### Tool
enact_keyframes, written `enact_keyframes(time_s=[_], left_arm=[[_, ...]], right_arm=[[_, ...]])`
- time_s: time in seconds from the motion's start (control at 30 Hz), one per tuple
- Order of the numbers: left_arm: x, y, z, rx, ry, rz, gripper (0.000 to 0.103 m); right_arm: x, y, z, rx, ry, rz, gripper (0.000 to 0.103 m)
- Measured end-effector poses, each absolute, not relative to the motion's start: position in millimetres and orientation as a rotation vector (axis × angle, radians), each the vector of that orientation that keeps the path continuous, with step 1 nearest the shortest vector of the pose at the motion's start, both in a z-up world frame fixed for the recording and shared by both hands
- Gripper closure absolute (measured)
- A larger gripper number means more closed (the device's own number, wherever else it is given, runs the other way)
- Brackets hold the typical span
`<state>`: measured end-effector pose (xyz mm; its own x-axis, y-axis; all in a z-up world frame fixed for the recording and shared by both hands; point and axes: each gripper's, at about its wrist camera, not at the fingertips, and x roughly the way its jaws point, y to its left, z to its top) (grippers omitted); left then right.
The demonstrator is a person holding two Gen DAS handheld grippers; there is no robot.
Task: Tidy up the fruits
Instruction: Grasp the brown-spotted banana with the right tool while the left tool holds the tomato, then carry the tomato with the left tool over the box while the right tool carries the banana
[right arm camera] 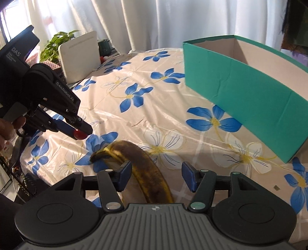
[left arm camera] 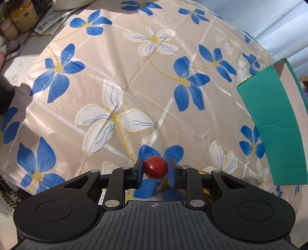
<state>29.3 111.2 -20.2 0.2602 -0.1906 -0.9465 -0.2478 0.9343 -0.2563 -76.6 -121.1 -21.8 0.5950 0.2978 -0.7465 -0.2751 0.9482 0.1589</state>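
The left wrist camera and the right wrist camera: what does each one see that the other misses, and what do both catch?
Only the left view shows the yellow jar and papers beyond the table's far edge. Only the right view shows the white curtains, a potted plant, the box's bare inside and the right claw open around a spotted banana. Both show the flowered tablecloth, the green box and the small red fruit pinched in the left claw.

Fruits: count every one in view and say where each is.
2. A small red fruit clamped in the left gripper; a browned banana on the tablecloth between the right gripper's jaws. The box's inside is partly hidden.
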Motion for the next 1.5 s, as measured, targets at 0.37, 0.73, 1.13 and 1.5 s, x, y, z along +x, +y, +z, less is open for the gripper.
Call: enact_keyframes(time_s=[0.37,0.73,1.13,1.5], left_arm=[[28,132,-23,-0.426,1.316,0.032,0.074],[38,126,-22,-0.401,1.321,-0.004,0.074],[60,71,14,-0.238,1.231,-0.126,0.074],[84,-28,58,0.009,1.035,-0.283,0.074]], right_arm=[[-52,-78,-35,-0.202,0.924,0.445,0.058],[-47,-81,-36,-0.159,0.938,0.443,0.068],[-57,-135,1,0.093,0.800,0.230,0.069],[-74,-197,33,0.225,0.656,-0.064,0.069]])
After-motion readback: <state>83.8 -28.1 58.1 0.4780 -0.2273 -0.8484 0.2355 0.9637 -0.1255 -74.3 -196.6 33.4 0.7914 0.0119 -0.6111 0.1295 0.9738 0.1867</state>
